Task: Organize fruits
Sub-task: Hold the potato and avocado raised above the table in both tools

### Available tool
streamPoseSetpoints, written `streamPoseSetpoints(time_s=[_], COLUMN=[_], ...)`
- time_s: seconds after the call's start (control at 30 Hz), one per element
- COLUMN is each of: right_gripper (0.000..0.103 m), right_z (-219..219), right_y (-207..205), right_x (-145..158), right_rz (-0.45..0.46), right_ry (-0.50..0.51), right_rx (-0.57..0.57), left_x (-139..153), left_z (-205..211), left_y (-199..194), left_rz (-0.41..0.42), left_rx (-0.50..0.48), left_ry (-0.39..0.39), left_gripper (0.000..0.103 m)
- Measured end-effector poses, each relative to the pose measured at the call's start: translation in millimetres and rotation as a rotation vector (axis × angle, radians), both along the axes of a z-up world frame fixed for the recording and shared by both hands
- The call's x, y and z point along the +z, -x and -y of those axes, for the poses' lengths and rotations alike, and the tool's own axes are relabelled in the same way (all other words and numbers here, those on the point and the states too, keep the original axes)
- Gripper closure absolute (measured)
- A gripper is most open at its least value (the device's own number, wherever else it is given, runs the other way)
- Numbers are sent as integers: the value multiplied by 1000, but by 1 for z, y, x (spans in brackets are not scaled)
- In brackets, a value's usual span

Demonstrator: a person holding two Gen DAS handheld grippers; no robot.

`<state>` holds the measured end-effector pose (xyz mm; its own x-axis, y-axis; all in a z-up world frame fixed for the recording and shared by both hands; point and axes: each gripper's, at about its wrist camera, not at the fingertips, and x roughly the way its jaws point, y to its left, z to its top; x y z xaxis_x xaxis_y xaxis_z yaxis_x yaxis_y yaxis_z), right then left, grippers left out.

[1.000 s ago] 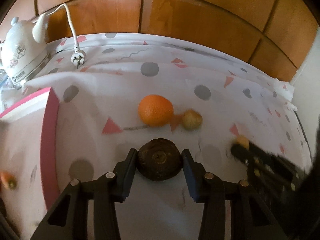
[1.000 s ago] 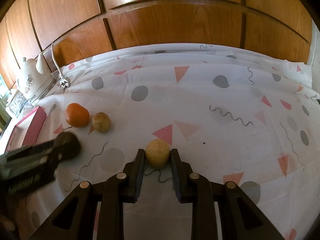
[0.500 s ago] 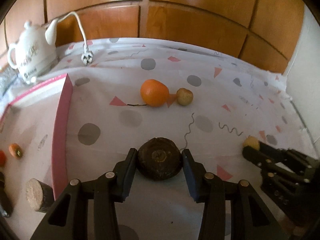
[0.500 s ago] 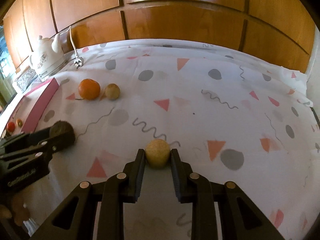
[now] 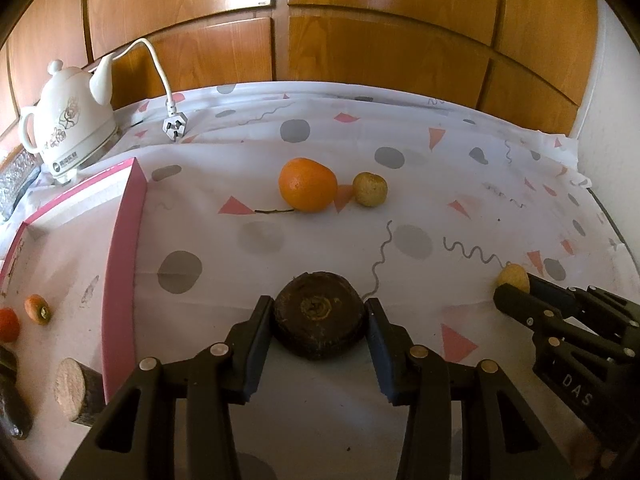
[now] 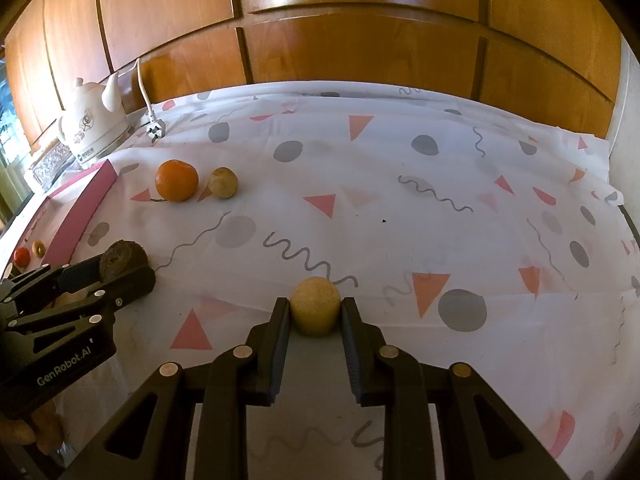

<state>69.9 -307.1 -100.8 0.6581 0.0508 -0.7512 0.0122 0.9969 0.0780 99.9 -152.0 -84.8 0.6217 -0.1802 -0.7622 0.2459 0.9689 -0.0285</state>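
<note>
While the left tool (image 5: 320, 316) grips a dark brown fruit (image 5: 320, 314), perhaps a mangosteen, the right tool (image 6: 315, 312) clamps a yellow fruit (image 6: 315, 310).

glossy varnished wood panels (image 6: 360, 60) catch the light behind a matt, creased printed cloth (image 6: 400, 240) on the surface. the kettle (image 5: 68, 128) looks like glazed ceramic (smooth, shiny). the orange (image 5: 307, 185) is waxy and dimpled, the dark fruit (image 5: 320, 314) rough and dull, and each claw matt black plastic.
</note>
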Motion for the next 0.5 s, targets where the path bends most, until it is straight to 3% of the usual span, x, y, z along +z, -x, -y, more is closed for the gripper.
streamPoseSetpoints(time_s=[0.5], right_gripper=[77], right_z=[0], right_y=[0], right_x=[0], right_rz=[1], right_ry=[-3], right_rx=[2], left_x=[0], left_z=[1], left_y=[1], left_rz=[4], left_rx=[-4], left_ry=[-9], left_gripper=[57])
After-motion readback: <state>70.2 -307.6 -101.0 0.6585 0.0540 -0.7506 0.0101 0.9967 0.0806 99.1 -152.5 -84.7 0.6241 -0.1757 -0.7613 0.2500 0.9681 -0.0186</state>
